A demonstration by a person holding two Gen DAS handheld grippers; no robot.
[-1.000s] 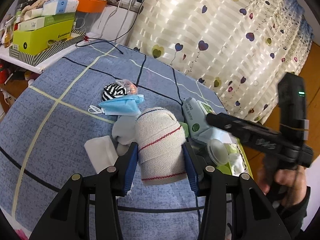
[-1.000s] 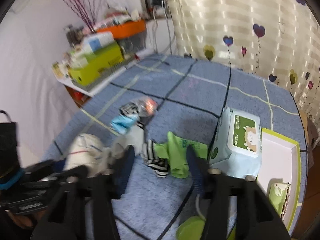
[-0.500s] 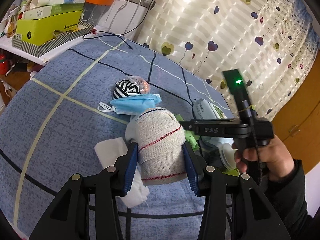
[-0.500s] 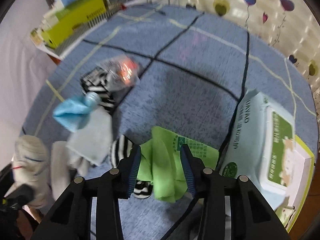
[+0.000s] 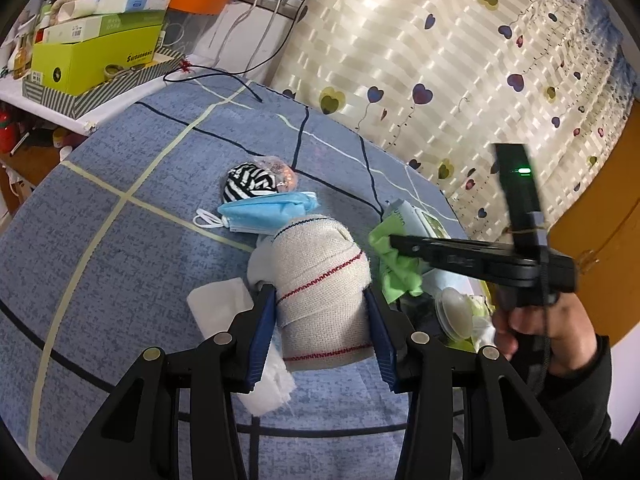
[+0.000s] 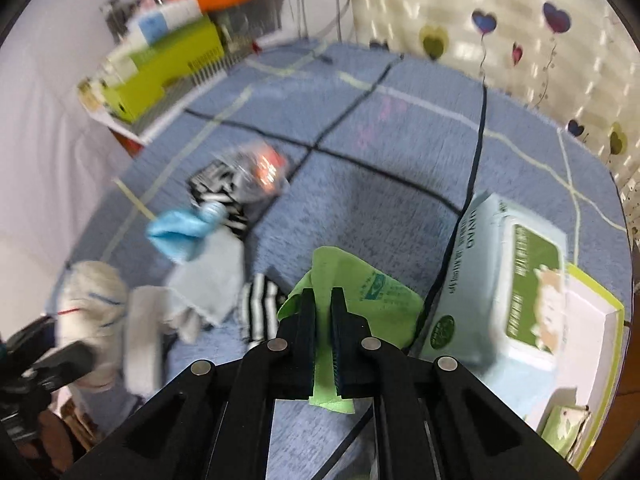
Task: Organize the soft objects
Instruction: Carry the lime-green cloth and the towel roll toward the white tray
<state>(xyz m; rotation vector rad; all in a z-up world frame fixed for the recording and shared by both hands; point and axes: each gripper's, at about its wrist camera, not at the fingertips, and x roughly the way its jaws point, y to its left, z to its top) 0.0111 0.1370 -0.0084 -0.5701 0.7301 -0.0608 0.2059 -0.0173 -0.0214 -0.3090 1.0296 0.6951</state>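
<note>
My left gripper is shut on a beige bandage roll with red lines, held above the blue cloth-covered table. My right gripper is shut on a green cloth, lifted a little; it also shows in the left wrist view. On the table lie a blue face mask, a black-and-white striped sock, a white gauze pad, a grey cloth and a second striped sock.
A pack of wet wipes lies at the right beside a white tray with a green rim. A small plastic packet sits by the striped sock. Boxes stand on a shelf at the far left. A heart-patterned curtain hangs behind.
My right gripper has closed on the green cloth and raised it. My left gripper still holds the bandage roll and has barely moved.
</note>
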